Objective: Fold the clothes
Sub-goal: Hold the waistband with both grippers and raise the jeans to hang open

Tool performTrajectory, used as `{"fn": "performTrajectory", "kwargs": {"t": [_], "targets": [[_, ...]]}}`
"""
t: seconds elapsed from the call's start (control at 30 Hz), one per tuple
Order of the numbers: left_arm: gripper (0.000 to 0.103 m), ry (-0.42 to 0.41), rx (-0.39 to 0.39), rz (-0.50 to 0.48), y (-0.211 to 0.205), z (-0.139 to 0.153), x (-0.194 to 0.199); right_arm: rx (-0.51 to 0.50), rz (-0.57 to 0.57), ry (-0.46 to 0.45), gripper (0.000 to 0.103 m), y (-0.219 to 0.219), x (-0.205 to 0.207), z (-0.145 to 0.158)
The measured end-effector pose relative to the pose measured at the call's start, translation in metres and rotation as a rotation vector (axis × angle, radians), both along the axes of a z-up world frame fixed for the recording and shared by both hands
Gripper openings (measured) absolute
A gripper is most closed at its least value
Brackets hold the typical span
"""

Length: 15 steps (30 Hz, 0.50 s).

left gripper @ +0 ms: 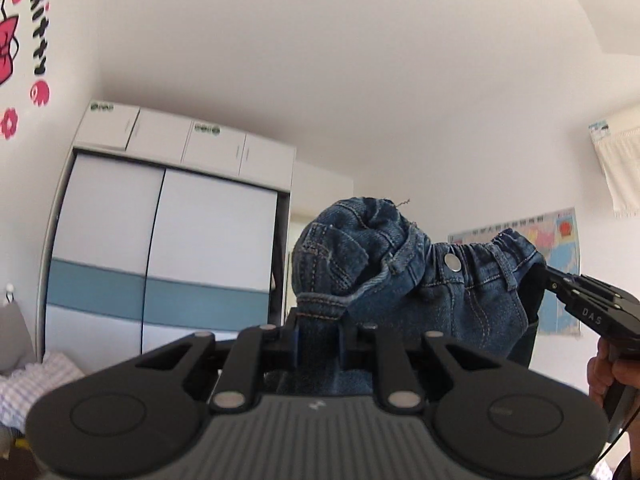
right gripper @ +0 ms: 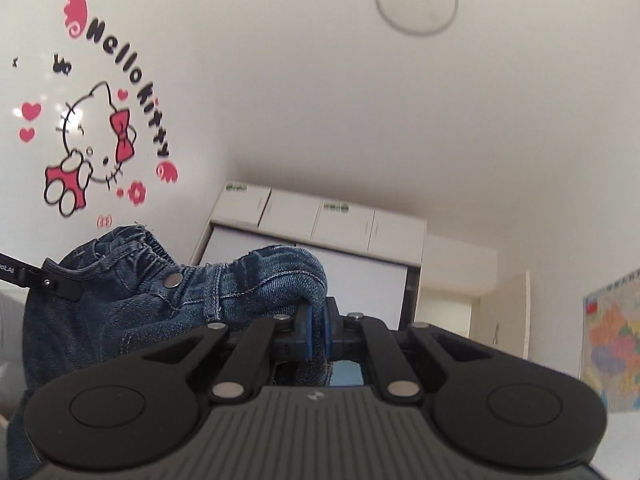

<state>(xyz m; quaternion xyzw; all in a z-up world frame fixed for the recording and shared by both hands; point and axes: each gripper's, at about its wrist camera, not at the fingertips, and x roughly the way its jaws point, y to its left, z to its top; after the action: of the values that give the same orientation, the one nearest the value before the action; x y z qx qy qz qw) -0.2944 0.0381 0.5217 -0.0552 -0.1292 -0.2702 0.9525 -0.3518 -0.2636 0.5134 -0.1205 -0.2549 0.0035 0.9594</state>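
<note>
Small blue denim jeans (left gripper: 404, 276) held aloft, bunched (elastic waistband, metal snap button showing), legs hanging down.

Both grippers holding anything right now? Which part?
Yes. Both hold the denim jeans aloft: left gripper and right gripper each pinch a bunched fold at opposite ends of the waistband.

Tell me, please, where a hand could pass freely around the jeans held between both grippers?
Open air lies above the jeans, toward the ceiling, and on their wardrobe side. It is crowded between the left gripper and right gripper, where denim spans the gap. No set-down surface shows.
</note>
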Motion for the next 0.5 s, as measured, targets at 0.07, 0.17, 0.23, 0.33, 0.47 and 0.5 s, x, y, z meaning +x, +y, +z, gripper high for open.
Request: {"fn": "performTrajectory", "kwargs": {"t": [0.07, 0.17, 0.23, 0.33, 0.47, 0.5], "targets": [[0.018, -0.061, -0.014, 0.025, 0.002, 0.023, -0.015, -0.006, 0.018, -0.075, 0.006, 0.008, -0.015, 0.033], [0.019, -0.099, -0.032, 0.059, 0.004, 0.042, -0.023, -0.028, 0.012, -0.139, 0.006, 0.022, -0.021, 0.072], [0.019, -0.092, -0.041, 0.080, 0.005, 0.046, -0.018, -0.042, -0.001, -0.119, 0.006, 0.029, -0.003, 0.080], [0.020, -0.027, -0.046, 0.134, 0.001, 0.032, 0.013, -0.053, -0.012, -0.058, 0.006, 0.034, 0.034, 0.080], [0.021, 0.182, -0.051, 0.197, -0.006, -0.013, 0.088, -0.033, 0.002, 0.117, 0.006, 0.020, 0.120, 0.041], [0.021, 0.242, -0.061, 0.209, -0.002, -0.027, 0.114, -0.024, 0.003, 0.164, 0.006, 0.014, 0.144, 0.027]]}}
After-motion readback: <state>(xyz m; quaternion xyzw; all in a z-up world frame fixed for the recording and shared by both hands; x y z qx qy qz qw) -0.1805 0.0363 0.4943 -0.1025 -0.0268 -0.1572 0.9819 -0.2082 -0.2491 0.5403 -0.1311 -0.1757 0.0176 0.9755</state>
